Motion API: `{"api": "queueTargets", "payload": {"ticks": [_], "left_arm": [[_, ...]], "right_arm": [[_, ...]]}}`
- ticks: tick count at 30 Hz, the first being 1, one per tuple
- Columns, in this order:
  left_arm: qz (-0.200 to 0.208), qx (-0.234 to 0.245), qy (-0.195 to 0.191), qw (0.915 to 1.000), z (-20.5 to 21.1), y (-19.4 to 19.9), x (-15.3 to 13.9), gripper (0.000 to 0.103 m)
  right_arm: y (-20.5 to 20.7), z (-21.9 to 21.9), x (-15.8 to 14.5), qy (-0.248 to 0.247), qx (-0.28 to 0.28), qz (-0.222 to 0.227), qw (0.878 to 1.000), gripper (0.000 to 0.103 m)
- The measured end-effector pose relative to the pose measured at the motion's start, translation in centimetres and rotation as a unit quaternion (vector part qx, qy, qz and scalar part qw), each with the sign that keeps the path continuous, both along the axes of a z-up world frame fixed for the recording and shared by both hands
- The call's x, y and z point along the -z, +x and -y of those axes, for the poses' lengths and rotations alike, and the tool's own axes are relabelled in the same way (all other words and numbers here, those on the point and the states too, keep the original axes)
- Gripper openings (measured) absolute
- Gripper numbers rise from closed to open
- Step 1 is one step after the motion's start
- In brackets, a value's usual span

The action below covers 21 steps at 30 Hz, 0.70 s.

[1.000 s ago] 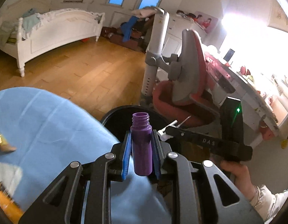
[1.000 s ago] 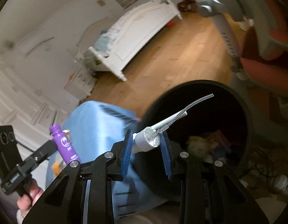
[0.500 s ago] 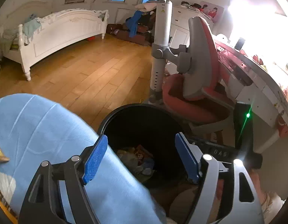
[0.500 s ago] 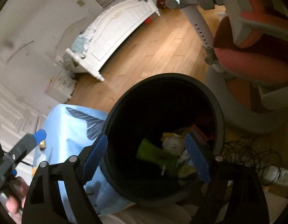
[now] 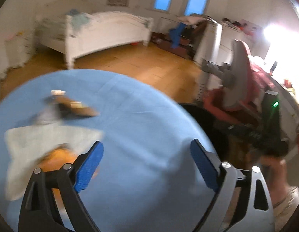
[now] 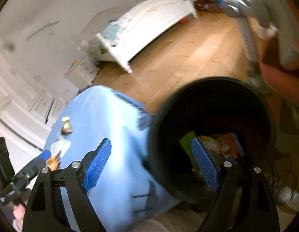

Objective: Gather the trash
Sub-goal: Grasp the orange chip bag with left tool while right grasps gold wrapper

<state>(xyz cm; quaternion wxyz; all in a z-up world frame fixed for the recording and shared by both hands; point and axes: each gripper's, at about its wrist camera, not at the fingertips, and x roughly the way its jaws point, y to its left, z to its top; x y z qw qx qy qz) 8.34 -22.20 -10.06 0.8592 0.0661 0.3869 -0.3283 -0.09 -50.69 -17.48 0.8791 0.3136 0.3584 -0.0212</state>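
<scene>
My left gripper (image 5: 146,166) is open and empty above the blue-covered table (image 5: 134,116). Blurred trash lies on the table at the left: a brown wrapper (image 5: 72,105), a white tissue (image 5: 43,137) and an orange packet (image 5: 56,158). My right gripper (image 6: 151,163) is open and empty, over the table's edge beside the black trash bin (image 6: 213,135). The bin holds several pieces of trash, among them a green packet (image 6: 186,143). The bin's rim also shows in the left wrist view (image 5: 205,119). The left gripper shows at the lower left of the right wrist view (image 6: 33,166).
A red and grey chair (image 5: 238,89) stands just beyond the bin. A white bed (image 5: 106,31) stands at the far wall across the wooden floor (image 5: 141,65). Cables (image 6: 284,174) lie on the floor right of the bin.
Both grippers opened and dropped the purple bottle and the white pump into the bin. The left gripper then swung left over the table; the right drew back toward the table.
</scene>
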Motion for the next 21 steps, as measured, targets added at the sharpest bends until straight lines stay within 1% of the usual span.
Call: {"api": "queueTargets", "payload": {"ticks": [2,4,6,9,10,13,16,17,18,19,21], "left_arm": [[0.024,-0.025,0.018,0.9992,-2.7,0.0,-0.1,0.096],[0.039,-0.037,0.037,0.9979,-5.0,0.1,0.0,0.097],[0.037,-0.034,0.049,0.9975,-6.5,0.6,0.4,0.097],[0.040,-0.028,0.057,0.9971,-7.3,1.3,1.0,0.097],[0.039,-0.023,0.063,0.9970,-7.4,1.6,1.3,0.097],[0.040,-0.008,0.082,0.9958,-6.9,2.0,2.1,0.097],[0.048,-0.002,0.093,0.9945,-6.7,2.3,2.5,0.096],[0.049,0.001,0.094,0.9944,-6.7,2.3,2.5,0.095],[0.051,0.002,0.095,0.9942,-6.7,2.5,2.6,0.090],[0.048,0.005,0.099,0.9939,-6.6,2.7,2.8,0.083],[0.042,0.006,0.104,0.9937,-6.7,3.2,3.1,0.076]], "right_arm": [[1.5,-2.2,-1.2,-0.012,-0.032,0.006,0.999,0.084],[3.5,-5.0,-2.3,-0.022,-0.071,0.016,0.997,0.084],[5.1,-7.6,-3.2,-0.035,-0.098,0.022,0.994,0.084],[8.5,-12.1,-4.6,-0.059,-0.147,0.034,0.987,0.084],[9.6,-13.4,-5.0,-0.070,-0.162,0.035,0.984,0.079],[14.1,-17.7,-5.6,-0.105,-0.205,0.024,0.973,0.071],[17.5,-20.4,-5.3,-0.130,-0.225,0.007,0.966,0.066],[18.8,-21.3,-5.0,-0.145,-0.232,-0.002,0.962,0.065],[19.4,-21.9,-4.7,-0.153,-0.236,-0.007,0.960,0.064],[20.2,-22.5,-4.3,-0.164,-0.243,-0.013,0.956,0.062],[21.5,-23.7,-3.5,-0.181,-0.255,-0.027,0.949,0.061]]}}
